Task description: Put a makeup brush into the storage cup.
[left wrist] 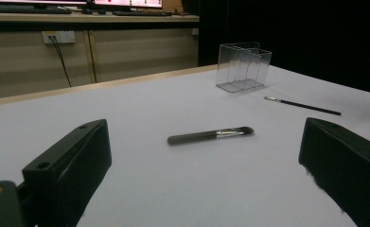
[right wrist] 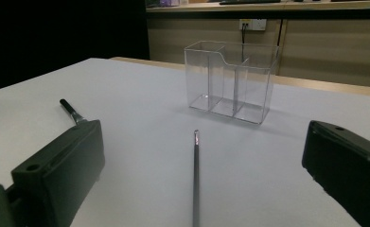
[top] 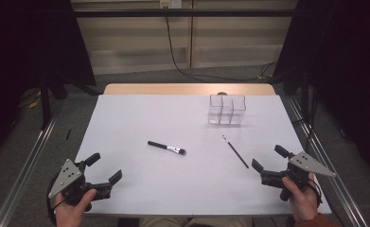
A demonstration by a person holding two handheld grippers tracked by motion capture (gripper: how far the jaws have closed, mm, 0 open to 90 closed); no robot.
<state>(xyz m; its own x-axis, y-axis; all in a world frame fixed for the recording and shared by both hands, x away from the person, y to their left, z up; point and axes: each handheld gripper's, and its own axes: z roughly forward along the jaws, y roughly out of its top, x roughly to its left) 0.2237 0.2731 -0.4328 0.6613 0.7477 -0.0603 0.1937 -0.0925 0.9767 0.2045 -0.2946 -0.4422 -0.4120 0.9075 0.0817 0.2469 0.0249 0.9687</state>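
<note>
1. No brand, label or legible writing can be made out on any object; the bright strip at the top of the left gripper view is too blurred to be read.

2. The left gripper (top: 106, 169) is held by the left hand (top: 74, 208) at the near left corner of the white table (top: 135, 118). Its jaws are spread wide, nothing is held between them and nothing is touched by them.

3. The thick brush (top: 166, 147) is laid flat on the table, left of centre and well ahead of the left gripper. Its long axis runs almost across the table, with the dark handle to the left and the bristle end to the right, slightly nearer the person. In the left gripper view the thick brush (left wrist: 210, 135) is seen between the two jaws, farther off.

4. The clear organiser (top: 226, 109) is stood upright toward the far right of the table; three compartments are seen in it.

5. The thin brush (top: 235, 152) is laid flat just in front of the organiser, on a diagonal, its pale tip toward the organiser and its handle toward the right gripper. In the right gripper view the thin brush (right wrist: 196, 177) is lined up between the jaws.

6. The right gripper (top: 269, 164) is held by the right hand (top: 302, 198) at the near right edge. Its jaws are spread wide and are closed on nothing; the thin brush is left untouched.
</note>
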